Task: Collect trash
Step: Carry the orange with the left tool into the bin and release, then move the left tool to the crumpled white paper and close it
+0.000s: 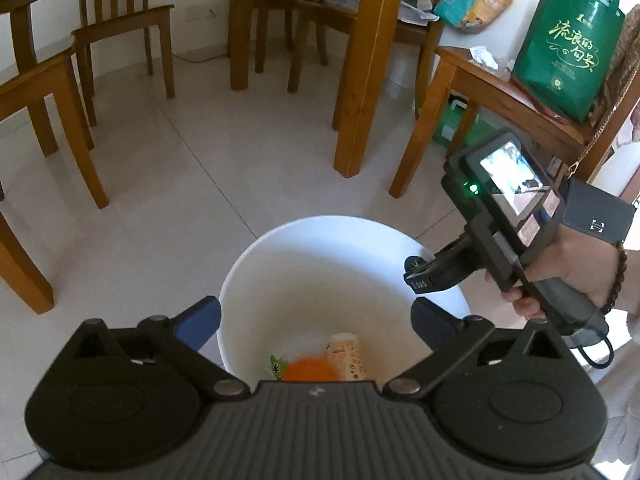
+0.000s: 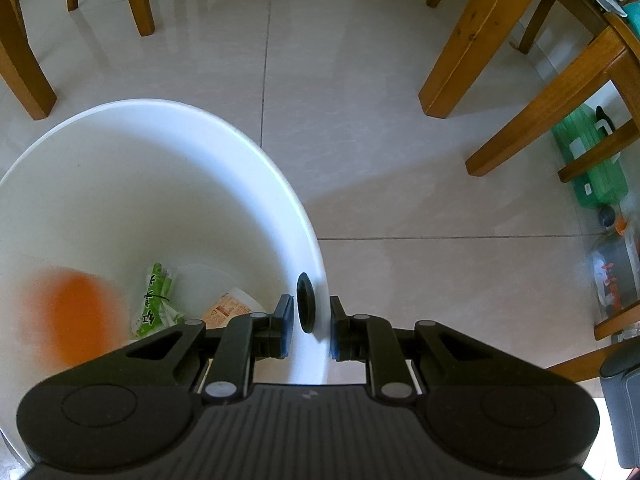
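**binrunner:** Over the round white plastic bucket on the pale tiled floor is where I'm hovering my left gripper, jaws spread as wide as they go and nothing between the blue pads. So I'm reading this as the drop step of the trash run: a blurry orange roundish thing is showing inside the bucket, apparently mid-fall. It's sitting next to a green printed snack wrapper and a printed paper cup lying at the bottom.

**tilefan:** And your other hand, what's that doing?

**binrunner:** I'm keeping my right gripper clamped on the bucket's rim, one pad inside the wall and one outside, right by a small black round fitting on the rim. I'm guessing that's steadying the bucket.

**tilefan:** What's next then?

**binrunner:** Probably going after more litter. I'm spotting a crumpled white paper on the wooden chair seat beside the green printed tote bag. That'd mean swinging the left one off the bucket with the jaws open, and closing gently since crumpled paper squashes. Can't tell if that paper is actually trash, though.
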### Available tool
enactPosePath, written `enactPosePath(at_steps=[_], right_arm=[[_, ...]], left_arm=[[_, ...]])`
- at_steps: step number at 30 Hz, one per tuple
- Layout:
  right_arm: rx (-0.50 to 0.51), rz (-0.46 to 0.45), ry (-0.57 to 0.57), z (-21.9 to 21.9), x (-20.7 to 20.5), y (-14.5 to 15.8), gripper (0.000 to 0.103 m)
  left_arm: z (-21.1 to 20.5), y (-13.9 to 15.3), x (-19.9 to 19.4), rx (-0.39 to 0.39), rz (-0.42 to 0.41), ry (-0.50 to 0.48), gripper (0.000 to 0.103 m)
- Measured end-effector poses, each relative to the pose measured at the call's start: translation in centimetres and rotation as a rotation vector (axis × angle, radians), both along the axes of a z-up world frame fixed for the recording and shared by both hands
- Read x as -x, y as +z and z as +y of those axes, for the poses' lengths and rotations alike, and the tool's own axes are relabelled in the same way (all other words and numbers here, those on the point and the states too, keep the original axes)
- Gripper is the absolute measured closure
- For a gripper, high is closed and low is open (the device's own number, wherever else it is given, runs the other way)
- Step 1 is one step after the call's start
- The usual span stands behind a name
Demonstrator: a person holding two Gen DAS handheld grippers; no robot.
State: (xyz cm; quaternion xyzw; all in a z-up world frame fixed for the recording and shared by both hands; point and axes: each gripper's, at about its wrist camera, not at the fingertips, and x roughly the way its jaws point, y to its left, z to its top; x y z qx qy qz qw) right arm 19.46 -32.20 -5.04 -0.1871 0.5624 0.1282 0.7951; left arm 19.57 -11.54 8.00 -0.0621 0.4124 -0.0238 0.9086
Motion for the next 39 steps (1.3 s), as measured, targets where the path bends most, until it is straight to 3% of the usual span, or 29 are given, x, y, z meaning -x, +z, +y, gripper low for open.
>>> enactPosePath(at_steps=[4, 8, 12, 16, 19, 25, 28, 39], right_arm=[[-0.007, 0.002, 0.001, 0.0, 0.1, 0.0, 0.082], [0.000, -0.002, 0.006, 0.1, 0.3, -0.1, 0.082], [-0.005, 0.000, 0.006, 0.1, 0.2, 0.0, 0.082], [-0.001, -0.001, 0.010, 0.2, 0.2, -0.1, 0.082], [-0.006, 0.002, 0.007, 0.2, 0.2, -0.1, 0.082], [-0.002, -0.001, 0.013, 0.1, 0.2, -0.1, 0.082], [-0.004, 0.001, 0.013, 0.2, 0.2, -0.1, 0.082], [0.016, -0.004, 0.025, 0.4, 0.5, -0.3, 0.082]], left_arm=[[0.1, -0.7, 0.2, -0.018, 0.060, -0.006, 0.002], [0.9, -1.7, 0.3, 0.070, 0.170, 0.003, 0.002], [1.4, -2.3, 1.2, 0.089, 0.175, 0.027, 0.002], [2.9, -2.7, 3.1, 0.093, 0.116, 0.076, 0.002], [4.0, -3.1, 3.9, 0.089, 0.136, 0.103, 0.002], [8.2, -5.1, 6.3, 0.177, 0.217, 0.269, 0.002], [10.9, -6.3, 8.7, 0.205, 0.210, 0.376, 0.002], [20.7, -10.3, 13.9, 0.132, 0.234, 0.741, 0.002]])
